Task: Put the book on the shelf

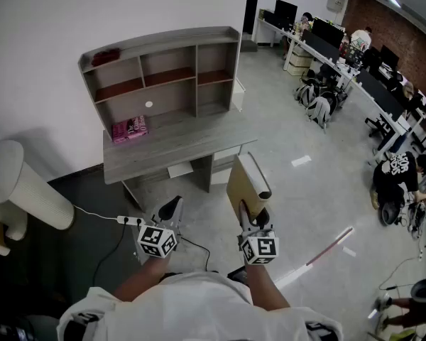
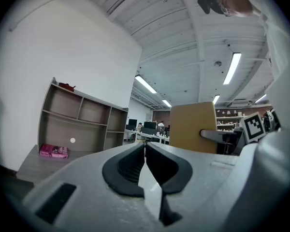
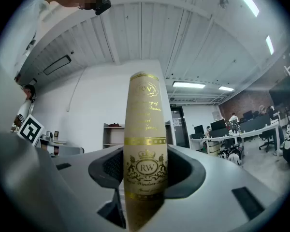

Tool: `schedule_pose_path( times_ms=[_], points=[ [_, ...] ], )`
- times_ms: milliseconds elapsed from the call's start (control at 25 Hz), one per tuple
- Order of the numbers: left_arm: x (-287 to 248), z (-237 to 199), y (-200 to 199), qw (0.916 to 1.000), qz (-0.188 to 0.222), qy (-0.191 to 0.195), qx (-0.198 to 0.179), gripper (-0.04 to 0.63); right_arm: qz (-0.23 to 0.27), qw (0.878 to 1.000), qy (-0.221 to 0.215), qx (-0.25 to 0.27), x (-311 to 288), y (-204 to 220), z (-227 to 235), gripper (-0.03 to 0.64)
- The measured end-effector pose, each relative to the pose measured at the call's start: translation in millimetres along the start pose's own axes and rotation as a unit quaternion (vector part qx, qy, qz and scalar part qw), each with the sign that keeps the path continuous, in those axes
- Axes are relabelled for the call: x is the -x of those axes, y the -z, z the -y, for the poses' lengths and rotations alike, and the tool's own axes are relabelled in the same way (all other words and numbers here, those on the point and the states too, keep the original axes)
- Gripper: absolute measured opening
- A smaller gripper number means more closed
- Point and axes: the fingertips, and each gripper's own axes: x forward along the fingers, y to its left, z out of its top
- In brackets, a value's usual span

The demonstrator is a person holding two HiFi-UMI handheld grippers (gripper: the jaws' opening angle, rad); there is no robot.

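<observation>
In the head view my right gripper [image 1: 253, 216] is shut on a tan book [image 1: 247, 185] with a cream spine, which it holds upright and off the floor in front of the desk. The right gripper view shows that spine [image 3: 144, 144], gold-printed, clamped between the pads of my right gripper [image 3: 144, 175]. The grey shelf unit [image 1: 165, 73] with open compartments stands on the desk, some way ahead of both grippers. My left gripper [image 1: 172, 206] hangs beside the right one, shut and empty, and its pads meet in the left gripper view [image 2: 145, 149]. There the book [image 2: 192, 125] appears to the right.
A grey desk [image 1: 192, 144] carries the shelf unit and a pink packet [image 1: 129, 128]. A dark red object [image 1: 105, 56] lies on the shelf's top. A white padded cylinder [image 1: 28, 187] stands at left. A power strip [image 1: 130, 220] and a thin rod [image 1: 330, 249] lie on the floor. People sit at desks [image 1: 355, 73] far right.
</observation>
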Motion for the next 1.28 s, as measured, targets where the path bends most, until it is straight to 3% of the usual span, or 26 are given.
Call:
schedule_pose_path(
  times_ms=[240, 520, 960, 1280],
  points=[
    [-29.7, 17.7, -4.8, 0.9999, 0.004, 0.008, -0.014, 0.018, 0.008, 1.000, -0.004, -0.002, -5.2, -5.7, 32.0, 0.212],
    [-42.0, 20.6, -4.0, 0.9997, -0.001, -0.013, -0.018, 0.018, 0.003, 1.000, -0.022, -0.022, -7.5, -0.7, 61.6, 0.212],
    [-86.4, -36.7, -2.5, 0.9995, 0.007, -0.029, -0.008, 0.018, 0.008, 0.999, -0.016, -0.032, -64.1, 16.7, 88.2, 0.213],
    [-200.2, -120.2, -4.8, 0.9987, 0.042, -0.013, 0.026, 0.017, 0.004, 1.000, 0.006, -0.013, -183.9, 41.4, 120.9, 0.212]
  ],
)
